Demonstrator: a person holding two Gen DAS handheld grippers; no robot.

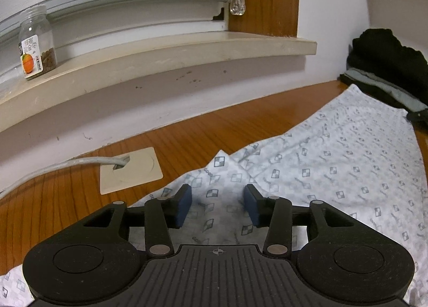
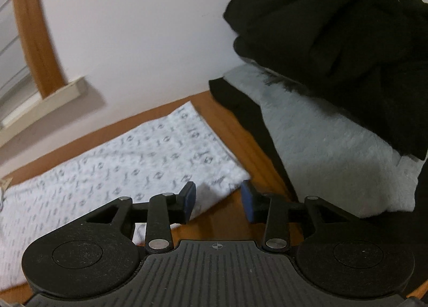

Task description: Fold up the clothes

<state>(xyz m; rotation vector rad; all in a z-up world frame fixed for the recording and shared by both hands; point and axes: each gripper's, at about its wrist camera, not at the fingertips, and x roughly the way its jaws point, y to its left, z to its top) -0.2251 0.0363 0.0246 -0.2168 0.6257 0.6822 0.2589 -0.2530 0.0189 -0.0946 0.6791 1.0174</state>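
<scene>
The left gripper hangs low over the near part of a white patterned garment, with its two blue pads standing apart and nothing between them; the cloth under them lies free. The right gripper is also apart, empty, and it sits over the corner of the same white patterned garment, where the cloth ends and the bare wood of the table begins. One of its pads is above the wood, the other above the cloth edge. The right wrist view is a little blurred.

The garment is spread quite flat on the wooden table, with small grey square marks printed all over it. Its edge toward the wall is uneven, with one pointed fold sticking up near the left gripper.

At the far right end of the table there is a pile of other clothes: a black garment on top, a light grey fluffy one under it, and another dark piece at the bottom. This pile lies just beside the end of the white garment.

On the table near the wall a beige cover plate takes a grey cable. On the window sill stands a clear jar with an orange on its label.
</scene>
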